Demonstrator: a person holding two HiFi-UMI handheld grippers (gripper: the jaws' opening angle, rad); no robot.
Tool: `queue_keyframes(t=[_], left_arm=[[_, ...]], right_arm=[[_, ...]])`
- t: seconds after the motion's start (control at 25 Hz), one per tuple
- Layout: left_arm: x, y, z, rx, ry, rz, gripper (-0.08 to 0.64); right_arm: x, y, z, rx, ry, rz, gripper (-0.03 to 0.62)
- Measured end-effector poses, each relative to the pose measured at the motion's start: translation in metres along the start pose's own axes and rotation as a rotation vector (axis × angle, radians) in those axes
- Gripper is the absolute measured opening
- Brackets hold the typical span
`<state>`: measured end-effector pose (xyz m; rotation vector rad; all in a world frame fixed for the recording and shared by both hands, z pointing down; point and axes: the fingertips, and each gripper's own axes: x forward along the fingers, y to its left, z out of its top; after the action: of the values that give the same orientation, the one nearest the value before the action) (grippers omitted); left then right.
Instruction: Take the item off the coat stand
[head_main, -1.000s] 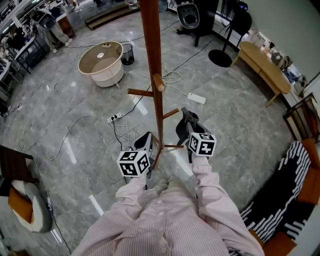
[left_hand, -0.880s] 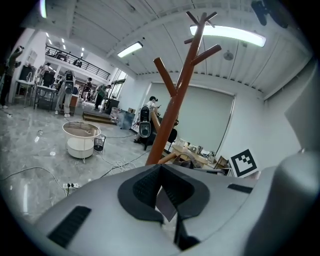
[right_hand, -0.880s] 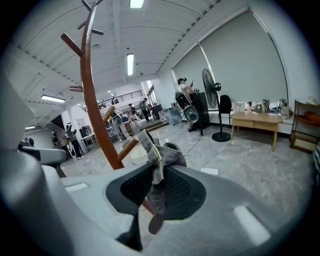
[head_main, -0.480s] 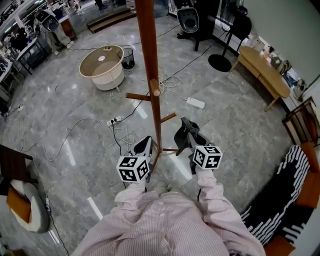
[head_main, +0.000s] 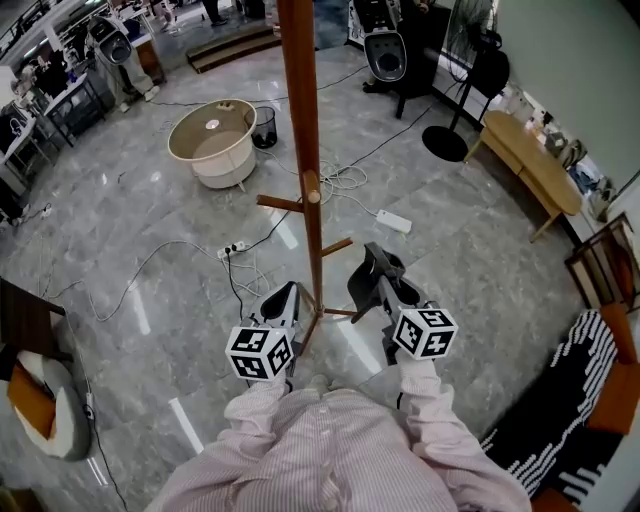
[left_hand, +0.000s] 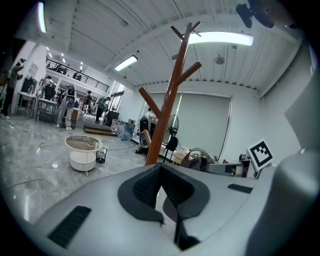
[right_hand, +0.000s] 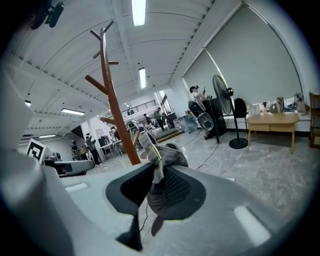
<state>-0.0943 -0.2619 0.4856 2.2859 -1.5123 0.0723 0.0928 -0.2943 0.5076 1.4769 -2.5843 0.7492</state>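
Hanging inside right tool: grey cap

The right gripper is holding a dark item, possibly a cap, beside the stand; the left gripper is hovering opposite.

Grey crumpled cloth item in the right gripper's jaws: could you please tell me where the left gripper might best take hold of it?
Probably the bunched upper fold of the grey crumpled cloth item, which stands free above the right gripper; its middle is pinched in the jaws. The left gripper, shut, would open and come from the person's left.
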Motion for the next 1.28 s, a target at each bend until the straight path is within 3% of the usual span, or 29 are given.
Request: queue_keyframes(t=[0.64,1.28], left_arm=[[-0.029,0.001,0.051,0.033,-0.135,0.050,0.002],[-0.039,0.004,0.066,0.079,-0.164,0.091,0.000]], right_arm=[[-0.034,0.025,0.059,-0.049,-0.123,0.065,0.063],[-0.044,0.028,0.077,-0.094,-0.184,0.069,0.061]])
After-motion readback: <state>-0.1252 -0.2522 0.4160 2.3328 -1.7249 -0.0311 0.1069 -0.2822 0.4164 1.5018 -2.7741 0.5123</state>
